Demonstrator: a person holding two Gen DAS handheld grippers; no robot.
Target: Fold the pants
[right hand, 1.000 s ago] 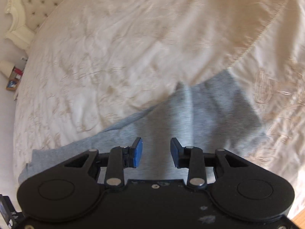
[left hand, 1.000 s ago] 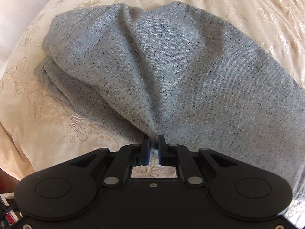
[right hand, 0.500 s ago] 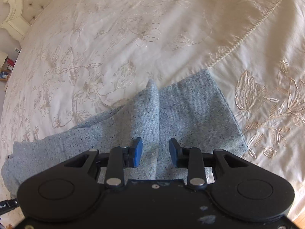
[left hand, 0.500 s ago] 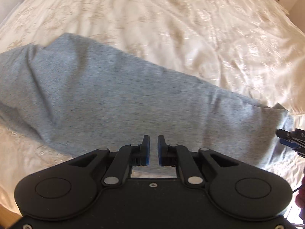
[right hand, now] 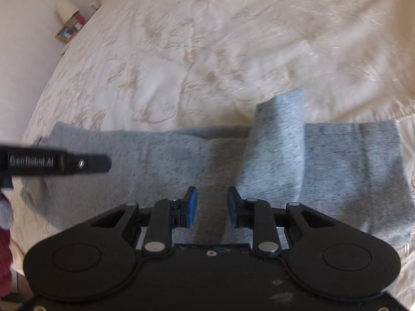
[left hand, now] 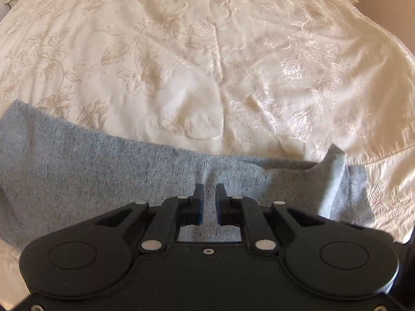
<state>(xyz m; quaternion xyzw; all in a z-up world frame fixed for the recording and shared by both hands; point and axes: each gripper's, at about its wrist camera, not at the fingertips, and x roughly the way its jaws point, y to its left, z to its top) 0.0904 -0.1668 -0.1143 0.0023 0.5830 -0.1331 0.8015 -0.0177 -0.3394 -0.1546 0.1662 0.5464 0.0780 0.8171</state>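
One pair of pants [left hand: 109, 171] on bedspread [left hand: 207, 64]; left gripper [left hand: 207, 194] and right gripper [right hand: 212, 197] both spread, empty.

Heathered grey pants [left hand: 103, 171] on cream floral-embroidered bedspread [left hand: 207, 64]; blue-padded black fingers [right hand: 190, 206]

We see a bed [left hand: 207, 64] covered with a cream bedspread [right hand: 233, 39], shiny, embroidered with floral patterns, slightly wrinkled. Directly on it lie grey speckled pants [left hand: 103, 171], stretched in a long band across the near part of the bed, with one raised fold [right hand: 280, 140] standing up toward their right end. We spot a corded seam [left hand: 384, 155] at right.
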